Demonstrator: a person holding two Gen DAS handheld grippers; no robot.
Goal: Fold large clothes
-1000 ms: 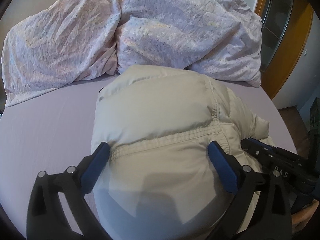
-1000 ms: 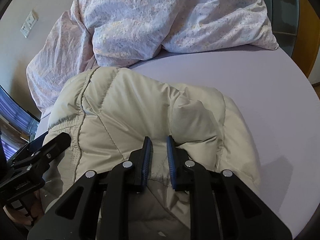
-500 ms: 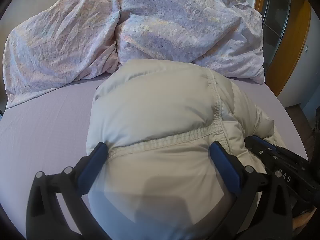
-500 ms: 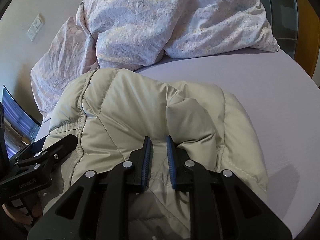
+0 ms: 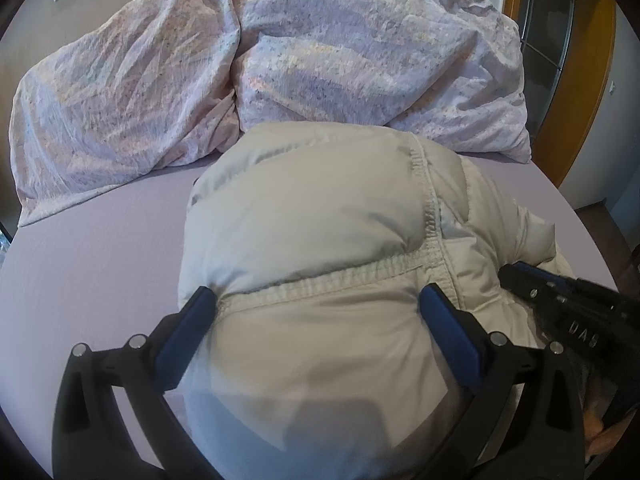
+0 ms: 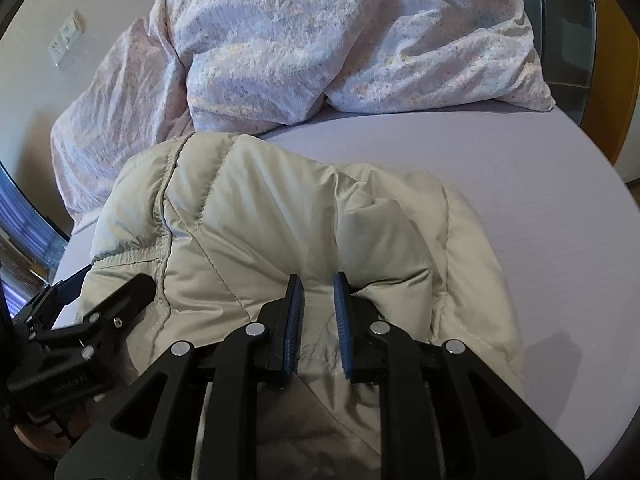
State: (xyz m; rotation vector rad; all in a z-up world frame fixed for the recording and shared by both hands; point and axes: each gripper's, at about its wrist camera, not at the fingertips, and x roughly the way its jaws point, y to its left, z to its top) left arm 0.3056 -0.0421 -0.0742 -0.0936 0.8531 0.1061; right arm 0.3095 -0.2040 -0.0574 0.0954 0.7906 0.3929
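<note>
Right tool (image 6: 317,312): jaws narrow, pinching a ridge of the padded cream jacket (image 6: 280,216) between the blue pads; fabric bulges on either side of them.
Left tool (image 5: 316,320): jaws wide, the pads flanking a puffed bulge of the jacket (image 5: 312,216) at the stitched seam; whether they press it or only straddle it I cannot tell.
Jacket position: bundled on the lilac bed sheet (image 5: 92,252), its far edge toward 12 o'clock, just short of the crumpled duvet (image 5: 320,52).
Step in hand, as I judge it: settling a folded layer of the jacket on the bed.
Doing it well: keep the right pinch firm, since slick padding slips; move both tools together so the seam stays straight; press air out toward 12 o'clock before letting go.
Risk: the puffy filling may spring the fold open.
</note>
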